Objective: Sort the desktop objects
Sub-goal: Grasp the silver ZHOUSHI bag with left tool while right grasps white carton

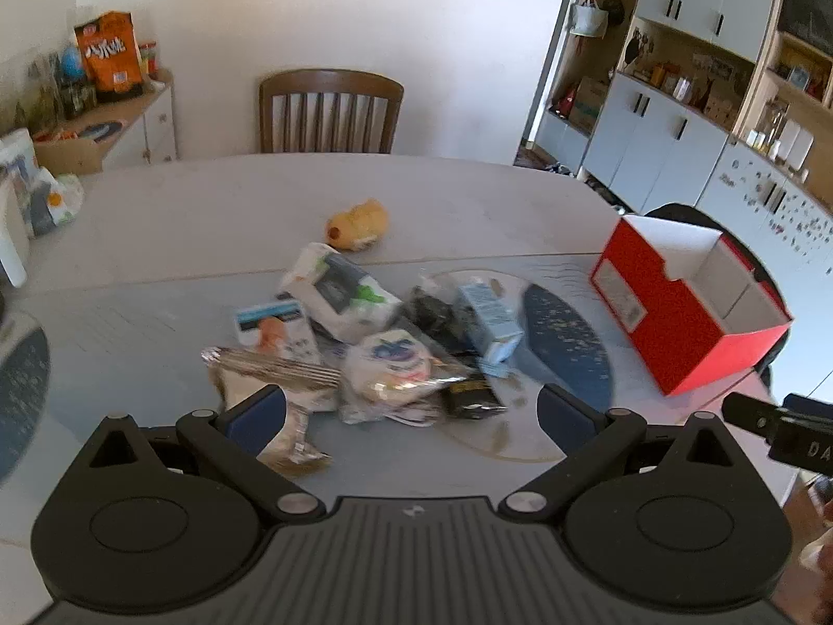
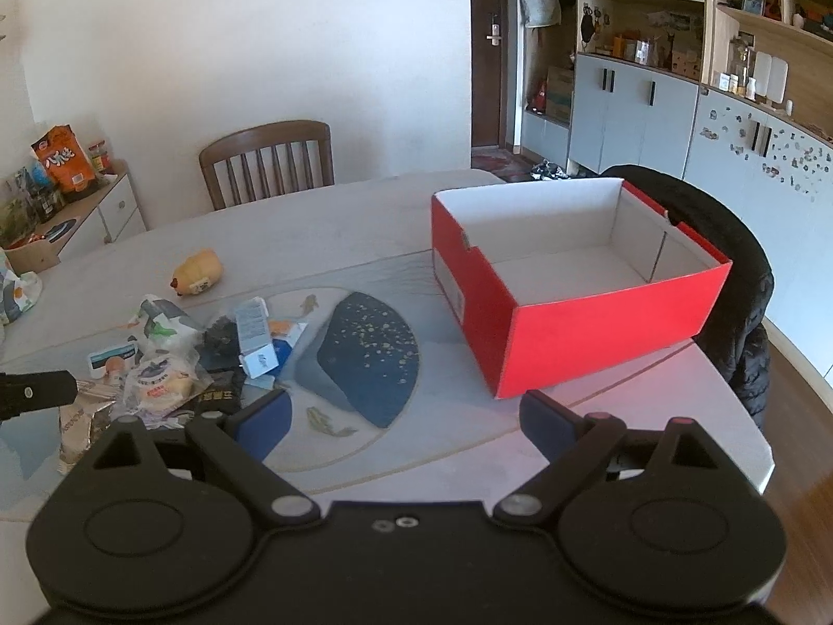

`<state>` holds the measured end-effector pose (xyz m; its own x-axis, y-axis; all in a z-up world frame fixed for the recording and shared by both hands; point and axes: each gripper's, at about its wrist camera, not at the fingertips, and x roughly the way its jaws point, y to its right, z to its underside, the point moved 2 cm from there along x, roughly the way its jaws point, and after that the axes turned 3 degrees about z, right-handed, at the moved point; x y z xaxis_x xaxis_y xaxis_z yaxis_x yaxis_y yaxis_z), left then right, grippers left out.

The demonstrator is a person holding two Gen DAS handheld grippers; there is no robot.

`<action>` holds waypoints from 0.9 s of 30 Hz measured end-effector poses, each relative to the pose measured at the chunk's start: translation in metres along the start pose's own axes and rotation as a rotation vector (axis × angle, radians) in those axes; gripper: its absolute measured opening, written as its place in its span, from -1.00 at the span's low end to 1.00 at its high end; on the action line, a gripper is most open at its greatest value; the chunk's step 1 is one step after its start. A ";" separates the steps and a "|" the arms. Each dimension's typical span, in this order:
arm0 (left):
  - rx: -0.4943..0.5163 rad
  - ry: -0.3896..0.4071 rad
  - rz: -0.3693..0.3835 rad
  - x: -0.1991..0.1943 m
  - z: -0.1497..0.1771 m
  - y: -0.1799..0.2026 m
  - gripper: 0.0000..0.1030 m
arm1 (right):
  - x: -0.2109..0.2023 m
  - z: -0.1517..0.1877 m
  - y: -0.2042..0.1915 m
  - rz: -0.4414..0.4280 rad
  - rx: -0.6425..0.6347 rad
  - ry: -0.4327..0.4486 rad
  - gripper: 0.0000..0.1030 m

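Your left hand-held gripper [image 1: 411, 411] hangs wide and empty over the heap of packets [image 1: 364, 344] mid-worktop [image 1: 156, 219]; the right hand-held gripper [image 2: 406, 419] is just as wide, empty, facing the red box [image 2: 598, 328], which sits bare to the right of the heap. Take the outermost piece first, perhaps the silver foil pack [image 1: 270, 370], pinching its edge so the neighbours stay put. Writing is mostly blurred; the orange bag [image 2: 62, 159] on the far cabinet carries Chinese characters, unreadable here.

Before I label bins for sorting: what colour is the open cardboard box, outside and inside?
The box is red outside, white inside; clearest in the right wrist view.
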<state>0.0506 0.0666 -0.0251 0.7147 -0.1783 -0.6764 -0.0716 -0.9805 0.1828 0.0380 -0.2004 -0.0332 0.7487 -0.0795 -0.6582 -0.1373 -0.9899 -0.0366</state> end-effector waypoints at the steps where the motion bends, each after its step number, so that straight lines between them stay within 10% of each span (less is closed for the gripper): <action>1: 0.007 -0.001 -0.005 0.001 -0.001 -0.003 1.00 | 0.002 0.000 -0.004 -0.003 -0.002 -0.006 0.83; 27: -0.015 -0.028 -0.152 0.062 0.017 -0.063 1.00 | 0.104 -0.044 -0.069 -0.150 -0.219 0.013 0.81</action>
<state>0.0875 0.1159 -0.0905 0.6970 -0.0301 -0.7165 0.0464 -0.9951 0.0869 0.1539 -0.1454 -0.0665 0.7588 0.0698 -0.6476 0.1182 -0.9925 0.0315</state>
